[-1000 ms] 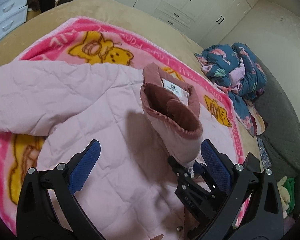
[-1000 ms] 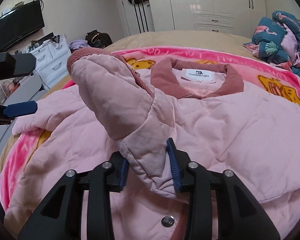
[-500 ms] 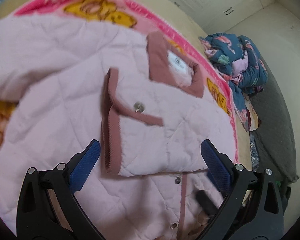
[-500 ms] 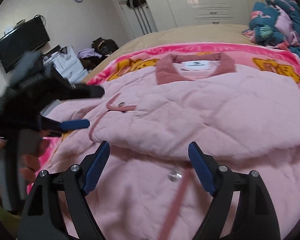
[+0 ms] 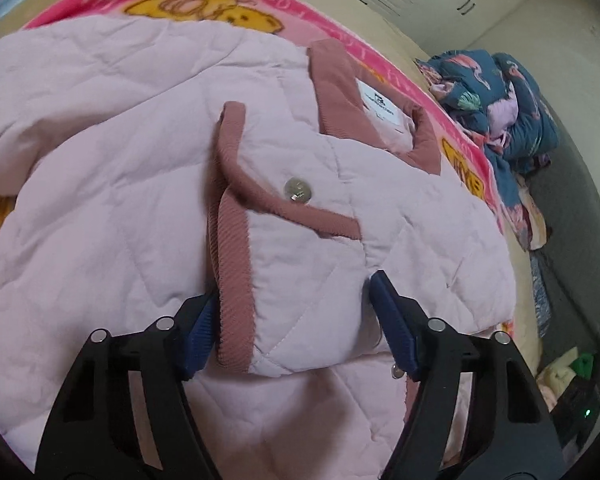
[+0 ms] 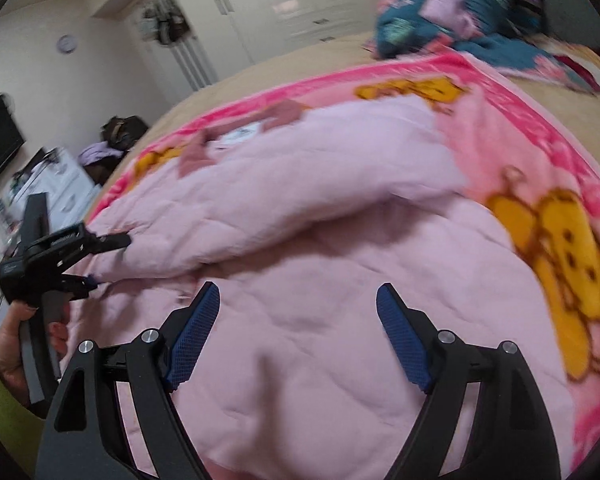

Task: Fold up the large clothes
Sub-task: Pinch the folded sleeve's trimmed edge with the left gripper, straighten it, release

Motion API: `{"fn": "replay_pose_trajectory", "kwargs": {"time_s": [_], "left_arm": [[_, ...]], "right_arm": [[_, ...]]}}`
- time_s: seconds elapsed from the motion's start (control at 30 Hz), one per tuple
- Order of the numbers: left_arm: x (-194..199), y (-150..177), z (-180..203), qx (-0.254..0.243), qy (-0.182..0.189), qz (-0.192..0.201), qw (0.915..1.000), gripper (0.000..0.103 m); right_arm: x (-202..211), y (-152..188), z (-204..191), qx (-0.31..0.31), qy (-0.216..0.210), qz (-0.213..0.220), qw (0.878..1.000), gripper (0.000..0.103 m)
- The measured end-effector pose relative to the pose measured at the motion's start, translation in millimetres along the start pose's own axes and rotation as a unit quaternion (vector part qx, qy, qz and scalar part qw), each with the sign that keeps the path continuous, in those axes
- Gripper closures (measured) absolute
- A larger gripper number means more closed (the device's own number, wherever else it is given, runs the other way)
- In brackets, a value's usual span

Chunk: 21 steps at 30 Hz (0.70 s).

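A pale pink quilted jacket (image 5: 100, 200) lies front-up on a pink cartoon blanket (image 5: 340, 32), its dusty-rose collar (image 5: 340, 88) at the far side. One sleeve (image 5: 308, 272) is folded across the chest and lies flat, with its ribbed cuff (image 5: 232, 280) toward me. My left gripper (image 5: 292, 300) is closing with the cuff end between its blue pads, which flank the unbunched fabric. The right wrist view shows that left gripper (image 6: 108, 262) at the sleeve's end. My right gripper (image 6: 300, 300) hovers open over the jacket's body (image 6: 320, 360) with nothing between its fingers.
A heap of dark blue patterned bedding (image 5: 500, 100) sits at the bed's far corner. White wardrobes (image 6: 280, 8) line the back wall, and white drawers (image 6: 52, 184) stand left of the bed. A person's hand (image 6: 16, 344) in a green sleeve holds the left gripper.
The right gripper let go of the raised sleeve, opened and swung right over the jacket's body. The sleeve now lies flat on the chest. The left gripper sank to the cuff and its jaws narrowed.
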<state>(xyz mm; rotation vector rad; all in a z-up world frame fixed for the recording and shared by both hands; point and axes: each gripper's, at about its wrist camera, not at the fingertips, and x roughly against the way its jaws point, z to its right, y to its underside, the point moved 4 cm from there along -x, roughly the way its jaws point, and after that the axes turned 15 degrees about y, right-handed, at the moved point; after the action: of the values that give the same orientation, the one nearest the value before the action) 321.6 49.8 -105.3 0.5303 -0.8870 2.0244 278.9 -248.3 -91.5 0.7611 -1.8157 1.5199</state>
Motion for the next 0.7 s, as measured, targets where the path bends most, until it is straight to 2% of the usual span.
{"fn": "replay_pose_trajectory", "kwargs": {"time_s": [0.03,0.07,0.1,0.17,0.3,0.4,0.7], "left_arm": [[1,0,4,-0.014,-0.001,0.002,0.9999,0.055],[0,-2,7,-0.023,-0.005,0.006,0.9997,0.072],[2,-3,12,-0.037,-0.013,0.014,0.9991,0.078],[11,-7,19,-0.047,-0.006,0.022,0.9986,0.085],[48,-28,49,-0.101,0.013,0.066,0.9926,0.088],[67,-38,61,-0.133,0.008,0.083,0.9876,0.088],[39,-25,11,-0.122,-0.046,0.046,0.9904,0.087]], "right_arm": [[-1,0,5,-0.007,0.002,-0.002,1.0,0.023],[0,-1,12,-0.019,0.005,-0.004,1.0,0.023],[-1,-3,15,-0.023,0.006,-0.004,1.0,0.023],[0,-4,18,-0.028,0.01,-0.004,1.0,0.023],[6,-13,21,-0.034,0.01,0.002,0.999,0.023],[12,-25,21,-0.029,0.018,0.02,0.999,0.023],[7,-57,4,0.015,0.045,0.044,0.998,0.023]]}}
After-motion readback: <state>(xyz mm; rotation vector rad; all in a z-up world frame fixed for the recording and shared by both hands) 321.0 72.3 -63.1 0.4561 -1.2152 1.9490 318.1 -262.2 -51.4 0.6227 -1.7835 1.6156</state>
